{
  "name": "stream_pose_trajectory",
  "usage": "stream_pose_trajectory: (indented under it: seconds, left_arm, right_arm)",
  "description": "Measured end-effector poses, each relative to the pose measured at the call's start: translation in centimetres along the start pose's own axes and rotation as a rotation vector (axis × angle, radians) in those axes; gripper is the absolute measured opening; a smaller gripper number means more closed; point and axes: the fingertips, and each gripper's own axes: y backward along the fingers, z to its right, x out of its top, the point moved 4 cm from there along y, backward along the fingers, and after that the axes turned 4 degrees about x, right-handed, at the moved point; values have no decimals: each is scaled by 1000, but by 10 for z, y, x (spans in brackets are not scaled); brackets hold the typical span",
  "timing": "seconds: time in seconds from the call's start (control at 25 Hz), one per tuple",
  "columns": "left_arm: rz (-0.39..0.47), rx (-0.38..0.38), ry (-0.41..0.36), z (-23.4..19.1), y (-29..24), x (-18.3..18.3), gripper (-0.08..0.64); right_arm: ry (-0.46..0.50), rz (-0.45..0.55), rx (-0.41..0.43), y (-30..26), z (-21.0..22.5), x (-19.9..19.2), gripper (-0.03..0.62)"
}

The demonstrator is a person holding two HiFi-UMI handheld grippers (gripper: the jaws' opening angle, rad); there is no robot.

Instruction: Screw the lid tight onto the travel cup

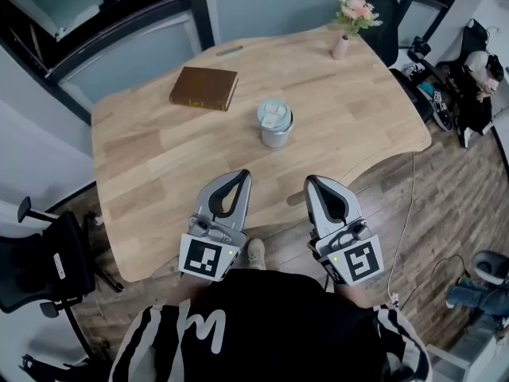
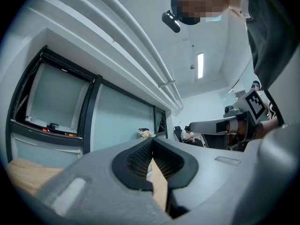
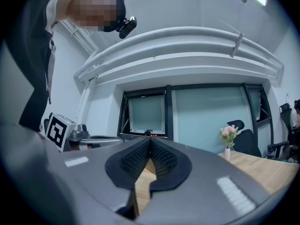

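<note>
A silver travel cup (image 1: 276, 128) with a pale blue lid (image 1: 273, 114) resting on top stands upright near the middle of the wooden table (image 1: 159, 165). My left gripper (image 1: 243, 173) hovers over the table's near edge, shut and empty, a short way in front of the cup and to its left. My right gripper (image 1: 311, 181) is level with it on the cup's near right side, also shut with nothing in it. In the left gripper view the left gripper (image 2: 151, 141) has its pads pressed together; in the right gripper view the right gripper (image 3: 150, 141) shows the same.
A brown book (image 1: 203, 88) lies at the table's far left. A small vase of flowers (image 1: 343, 34) stands at the far right corner. Black office chairs stand at the left (image 1: 40, 265) and behind the table (image 1: 382, 10). A cable (image 1: 409, 213) trails on the floor at the right.
</note>
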Motion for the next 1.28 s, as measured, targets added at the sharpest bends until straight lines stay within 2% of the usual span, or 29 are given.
stream_pose_trajectory:
  seconds: [0.36, 0.72, 1.04, 1.28]
  left_arm:
    - [-4, -17, 8, -20, -22, -9, 2]
    - [-2, -42, 14, -33, -40, -13, 2]
    - [-7, -54, 23, -37, -46, -17, 2]
    - [-13, -56, 19, -38, -52, -23, 2]
  right_arm:
    - [31, 1, -6, -21, 17, -10, 0]
    - [23, -4, -19, -39, 24, -8, 0]
    - [21, -13, -37, -39, 29, -11, 0]
    - [61, -17, -33, -35, 40, -18, 0]
